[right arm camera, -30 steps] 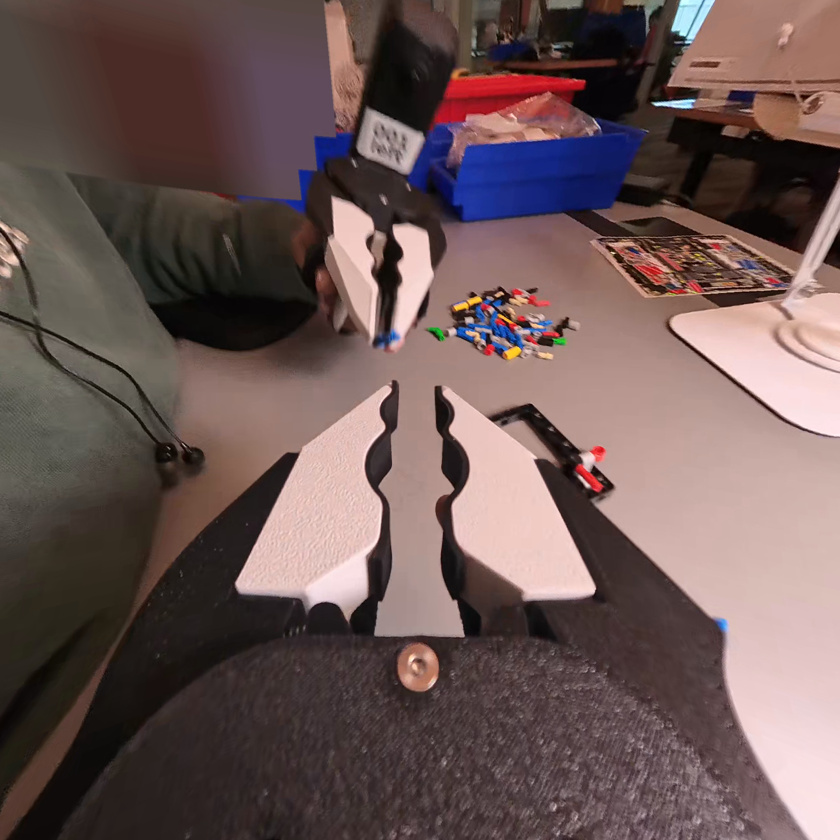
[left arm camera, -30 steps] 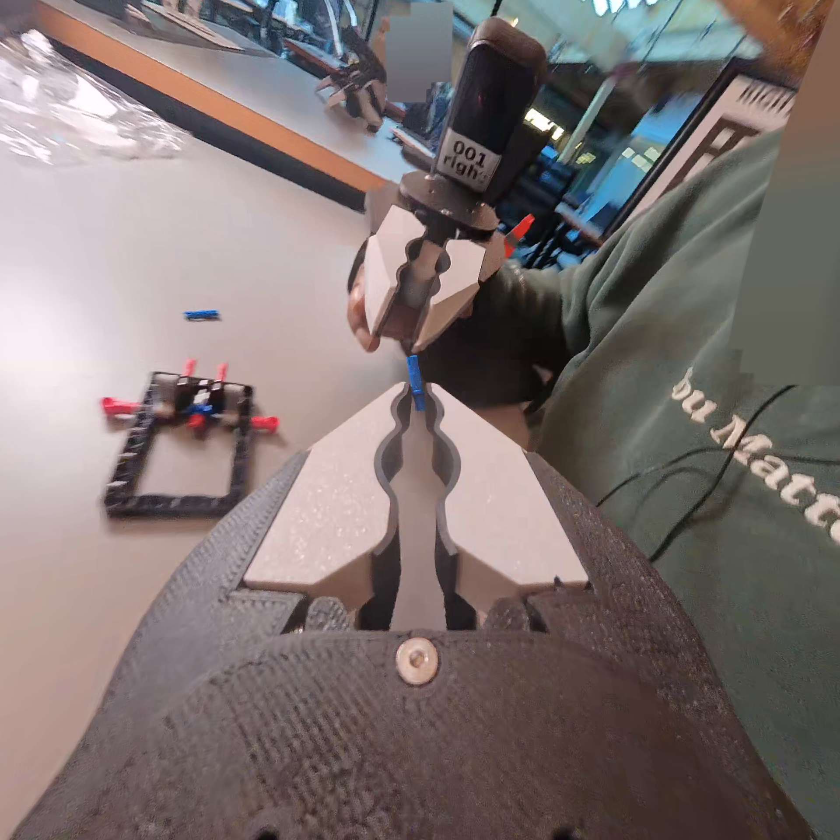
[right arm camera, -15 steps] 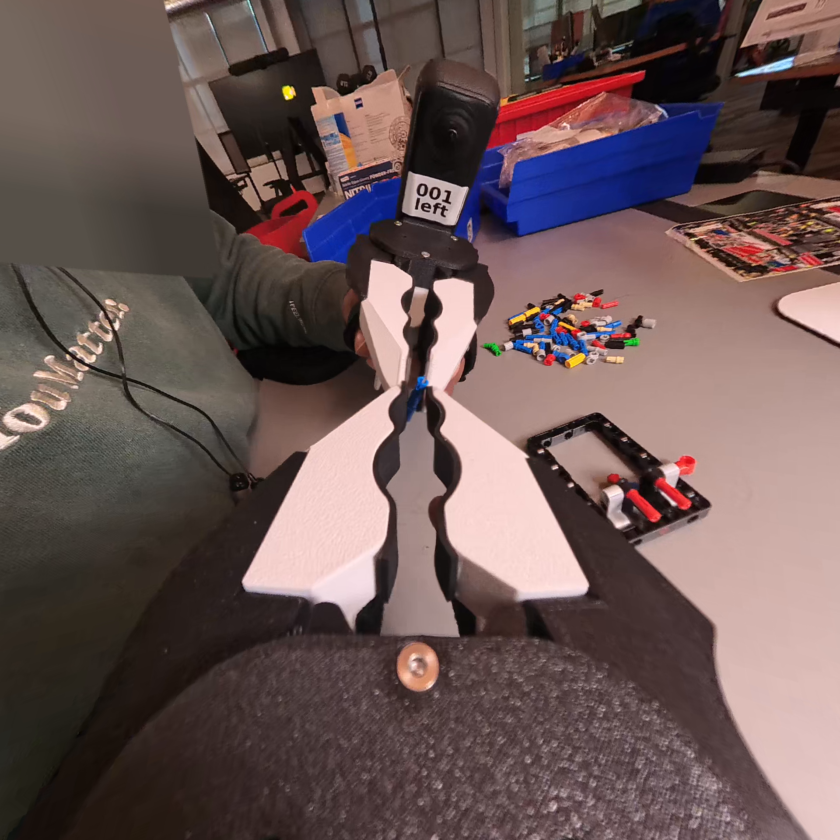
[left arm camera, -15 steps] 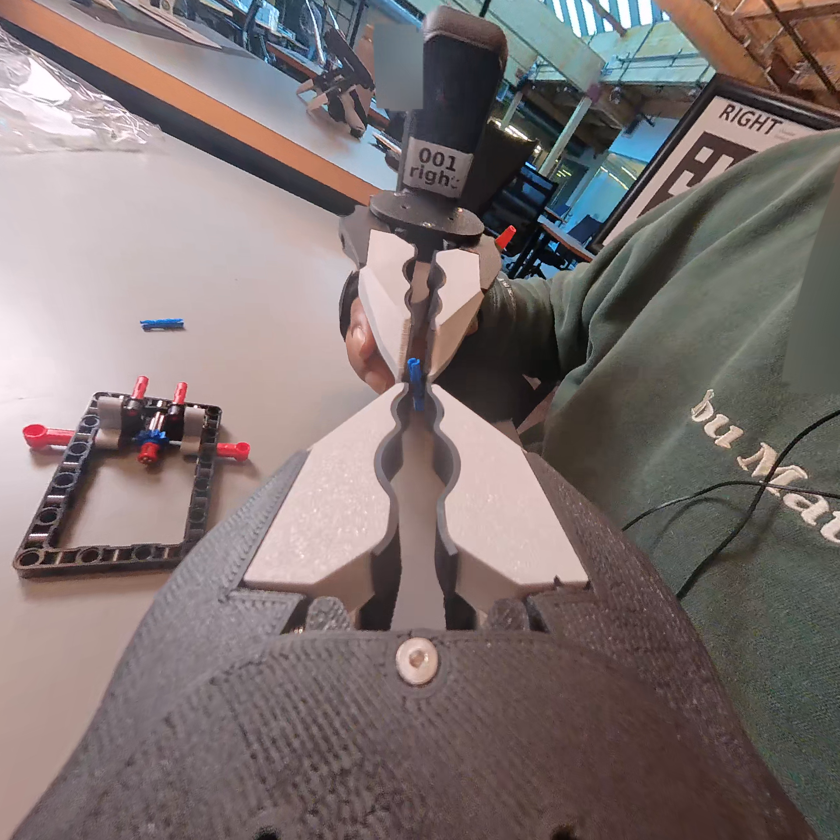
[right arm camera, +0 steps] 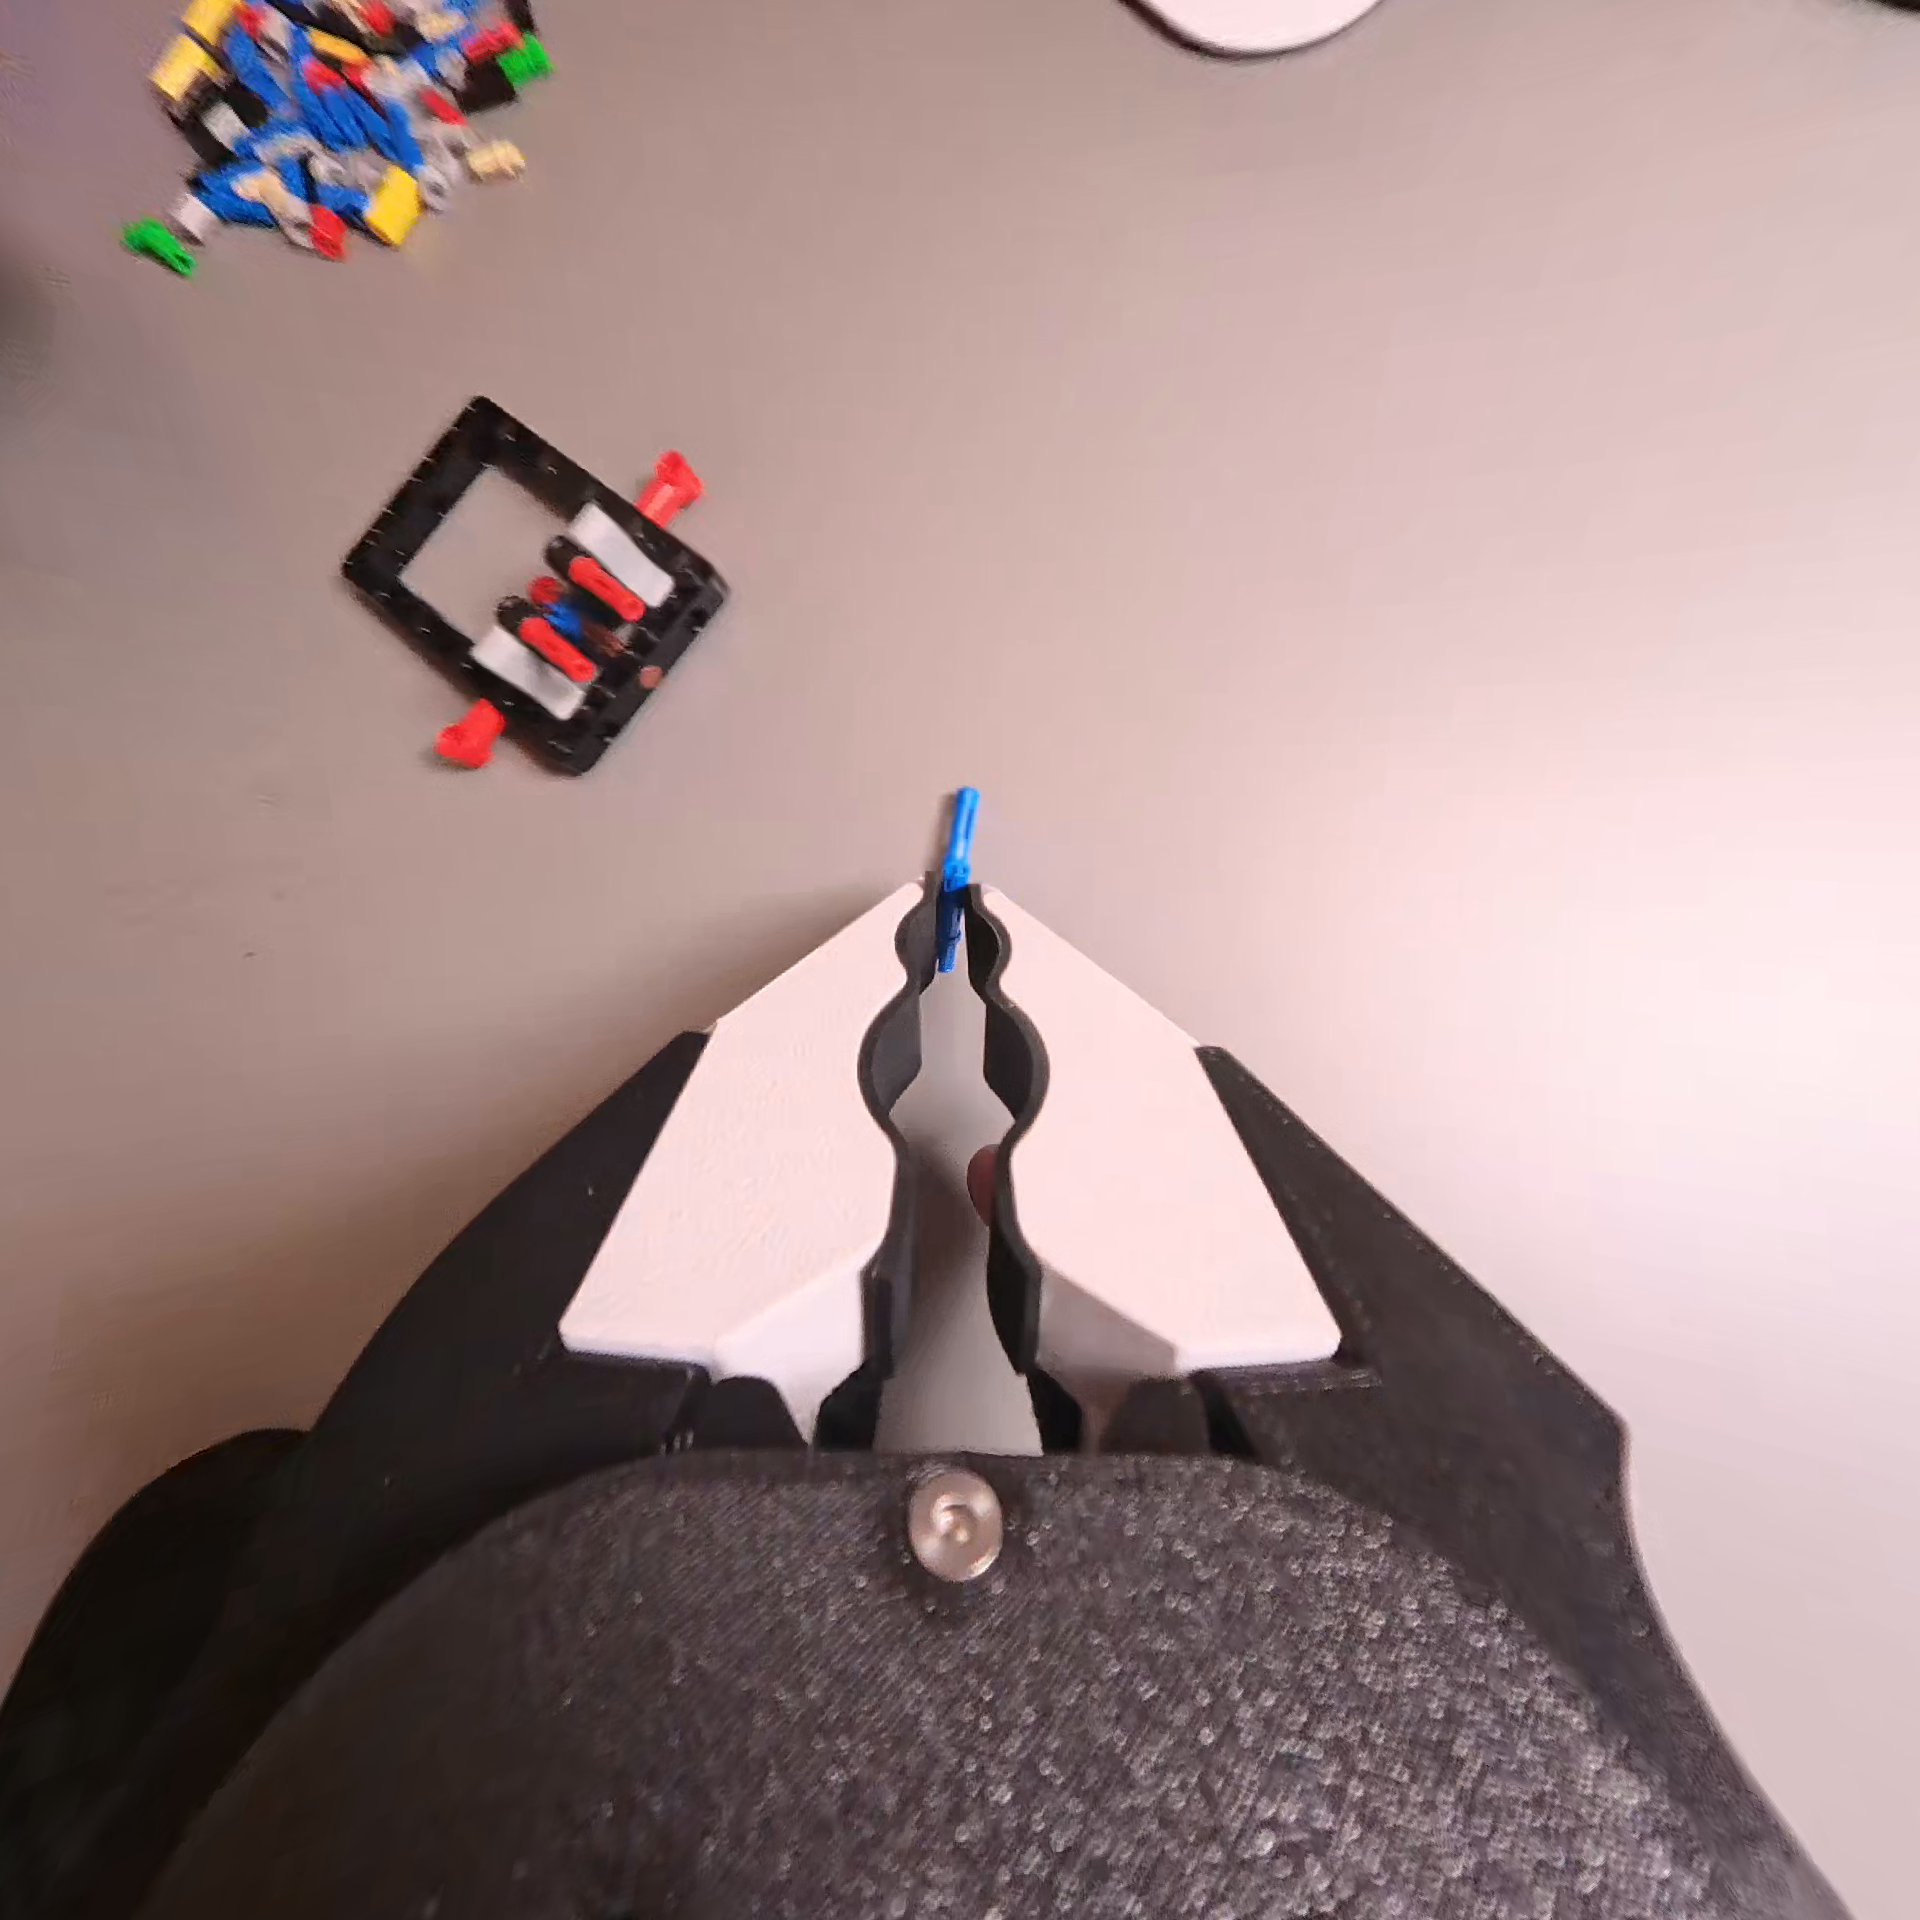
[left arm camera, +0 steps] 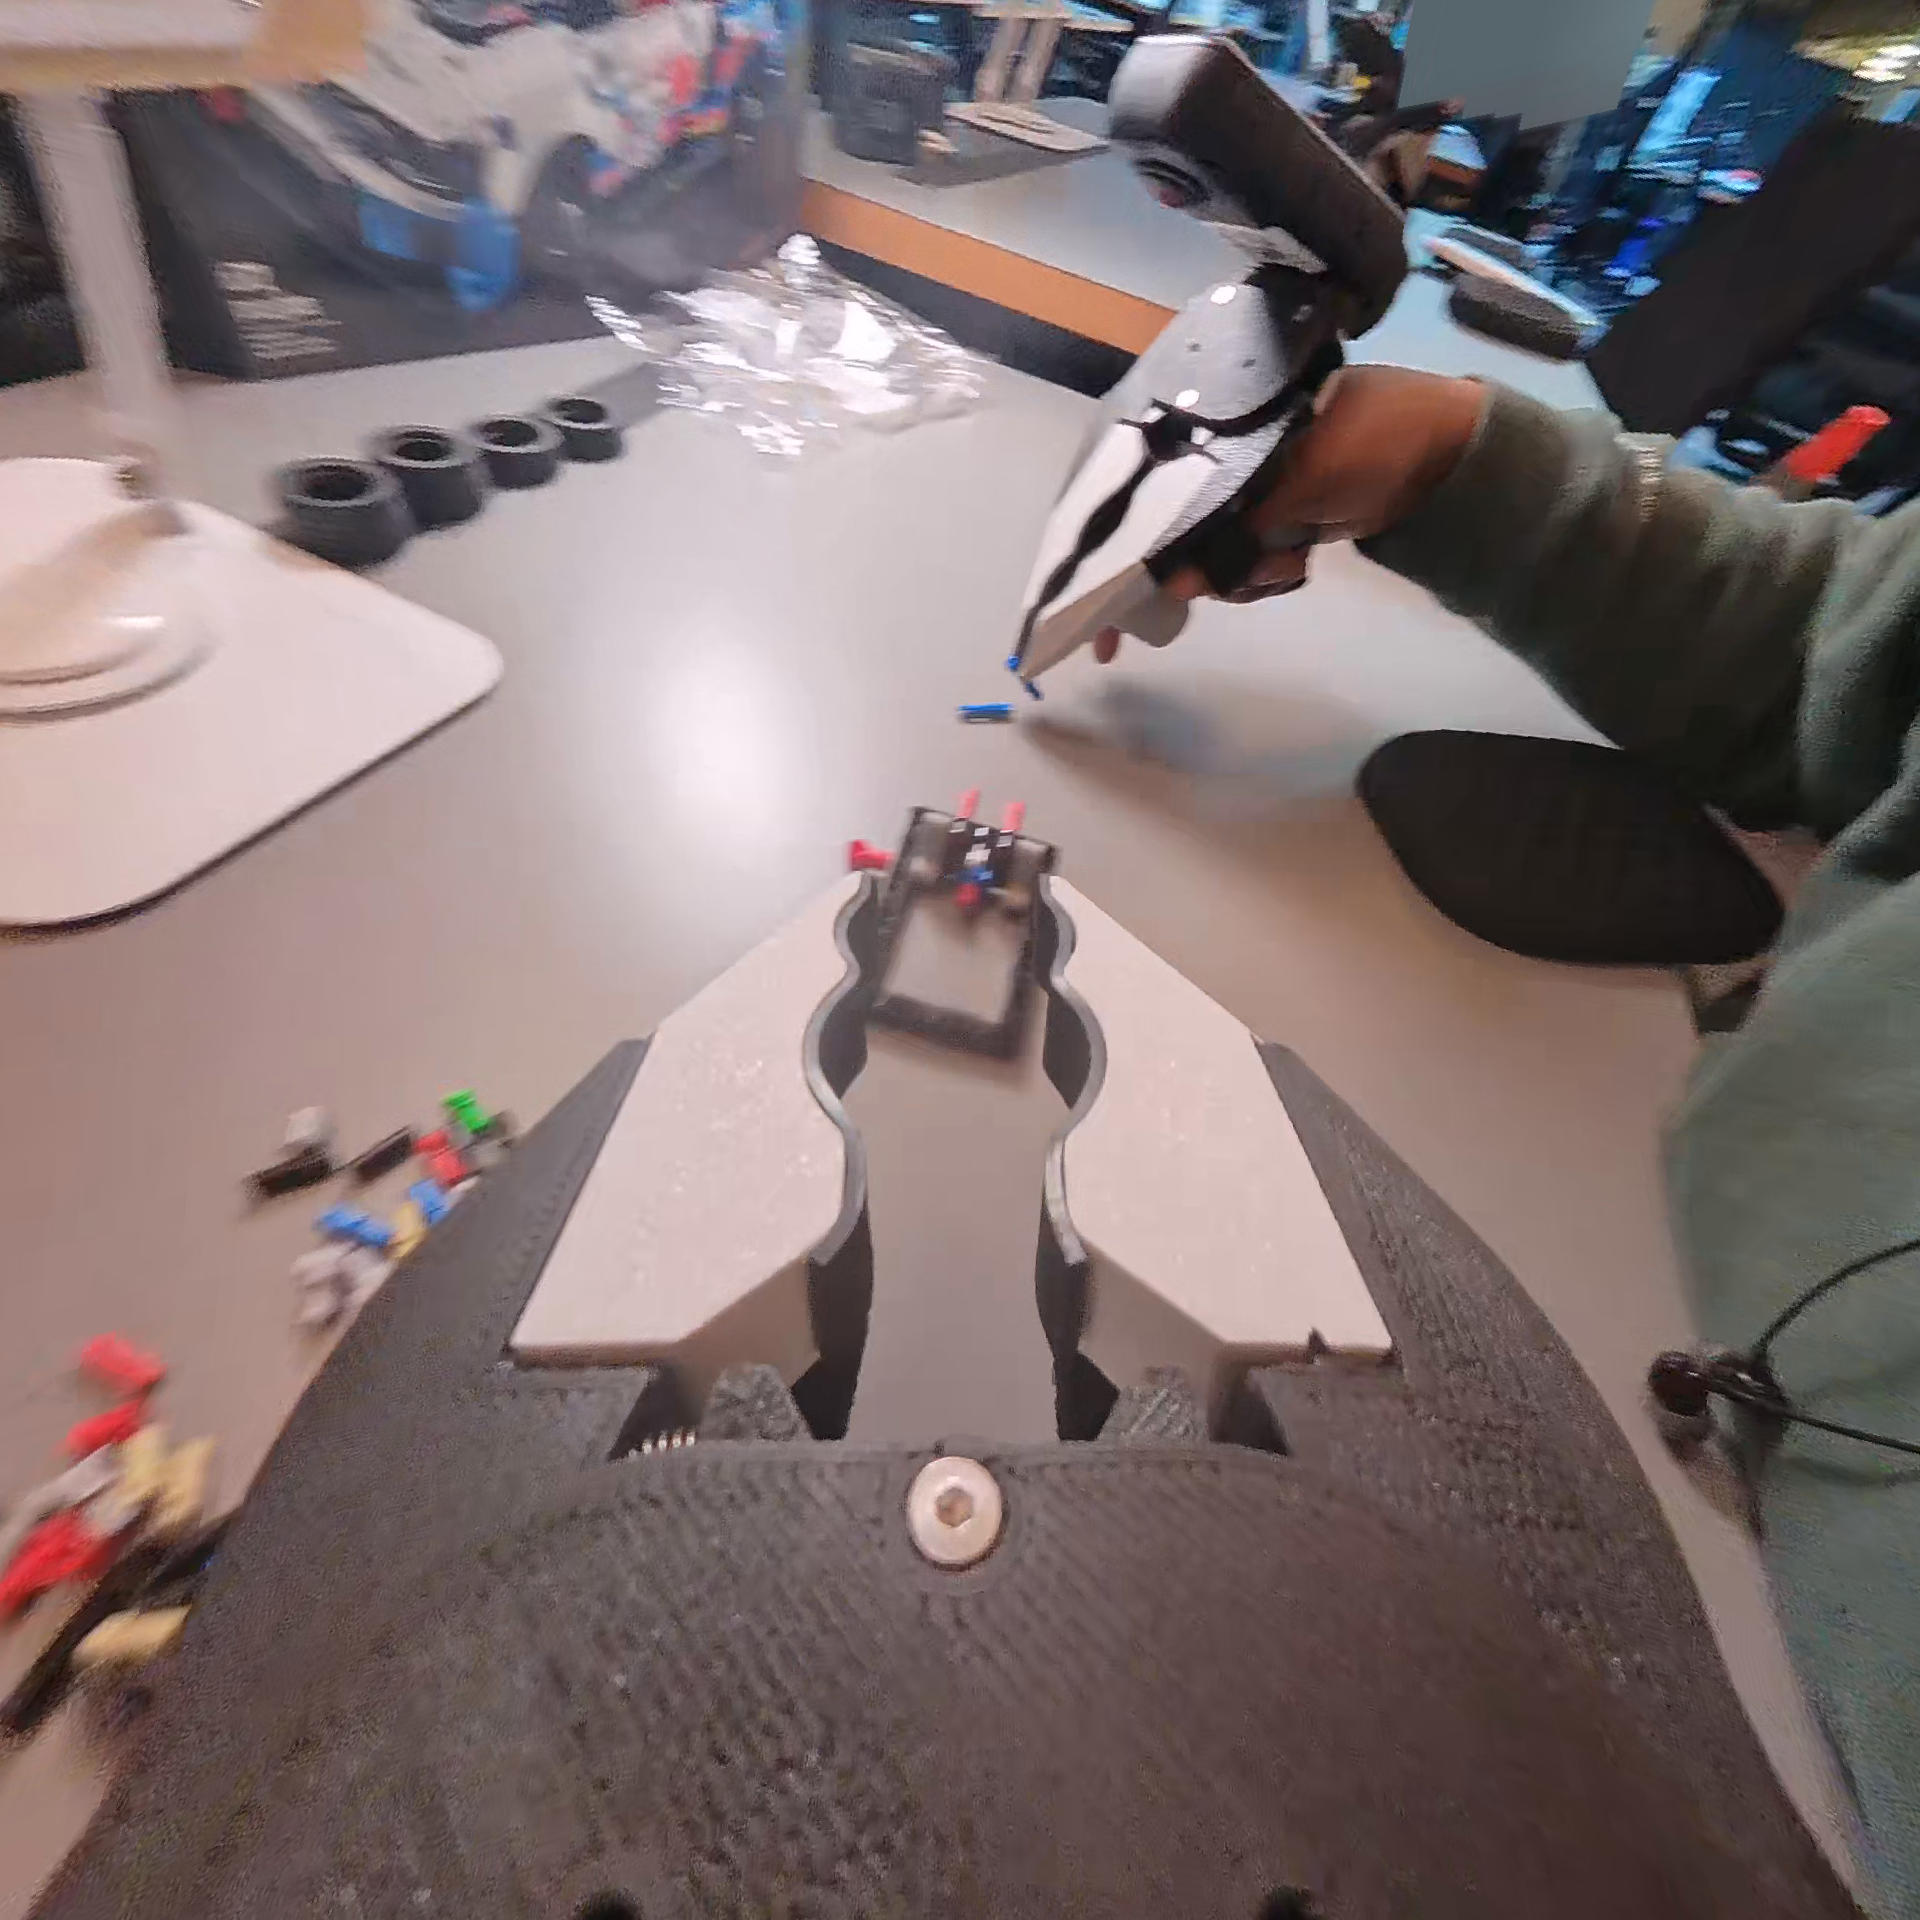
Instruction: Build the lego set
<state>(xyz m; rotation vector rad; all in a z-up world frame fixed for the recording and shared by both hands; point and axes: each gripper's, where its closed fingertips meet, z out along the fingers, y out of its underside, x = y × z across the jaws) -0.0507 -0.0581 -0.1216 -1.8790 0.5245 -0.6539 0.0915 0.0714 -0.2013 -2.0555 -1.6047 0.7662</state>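
right gripper point(right arm camera: 951, 894): white fingers pinched on a small blue lego pin point(right arm camera: 951, 925); pin held at the tips, slightly tilted; points down at the grey tabletop point(right arm camera: 1351, 520); also seen in left wrist view point(left arm camera: 1029, 670), held by a hand point(left arm camera: 1351, 457) in a green sleeve
second blue pin point(left arm camera: 984, 712): lies flat on the table just beside the right gripper's tips; in right wrist view it shows just past the held pin point(right arm camera: 963, 821), touching or apart cannot tell
left gripper point(left arm camera: 951, 894): fingers spread wide, nothing between them; hovers above the table, aimed at the frame
black rectangular lego frame point(right arm camera: 540, 582): flat on table, partly built; grey blocks, red and blue pins at one end, red pins sticking out both sides; in left wrist view point(left arm camera: 940, 1013) seen through the gap of the open fingers, blurred
loose lego pile point(right arm camera: 322, 135): mixed blue, red, yellow, green, black small parts; on table beyond the frame, well apart from the right gripper; left of the left gripper point(left arm camera: 384, 1184)
four black rubber tyres point(left arm camera: 447, 473): in a row, far side of table
white flat stand base point(left arm camera: 208, 707): left of table, near tyres
clear plastic bag point(left arm camera: 800, 353): crumpled, behind tyres
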